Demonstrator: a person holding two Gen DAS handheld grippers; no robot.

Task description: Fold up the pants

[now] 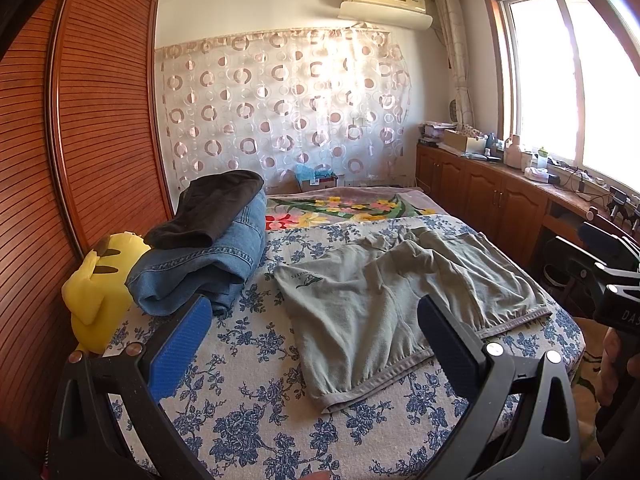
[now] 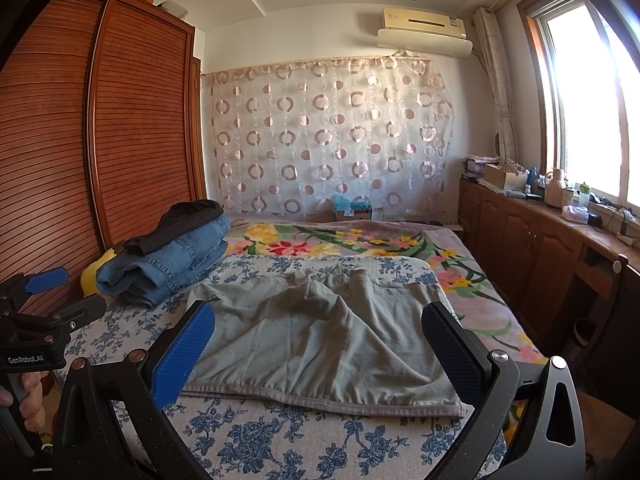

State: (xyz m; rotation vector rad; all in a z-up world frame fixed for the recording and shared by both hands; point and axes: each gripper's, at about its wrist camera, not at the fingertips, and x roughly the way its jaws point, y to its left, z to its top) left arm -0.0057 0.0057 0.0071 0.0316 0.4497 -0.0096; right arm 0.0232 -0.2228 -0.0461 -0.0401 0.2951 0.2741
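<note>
Grey-green pants lie spread and wrinkled on the blue-flowered bed cover, cuffs toward me, a small dark logo on the left leg. The right wrist view shows the same pants with both cuffs along the near edge. My left gripper hovers open above the near cuffs, nothing between its blue pads. My right gripper is open too, over the pants, holding nothing. Each gripper shows in the other's view: the right gripper at the far right, the left gripper at the far left, held by a hand.
Folded blue jeans with a dark garment on top sit at the bed's left, beside a yellow plush toy. A wooden wardrobe stands left. Low cabinets with clutter run under the window at right. A floral blanket covers the far bed.
</note>
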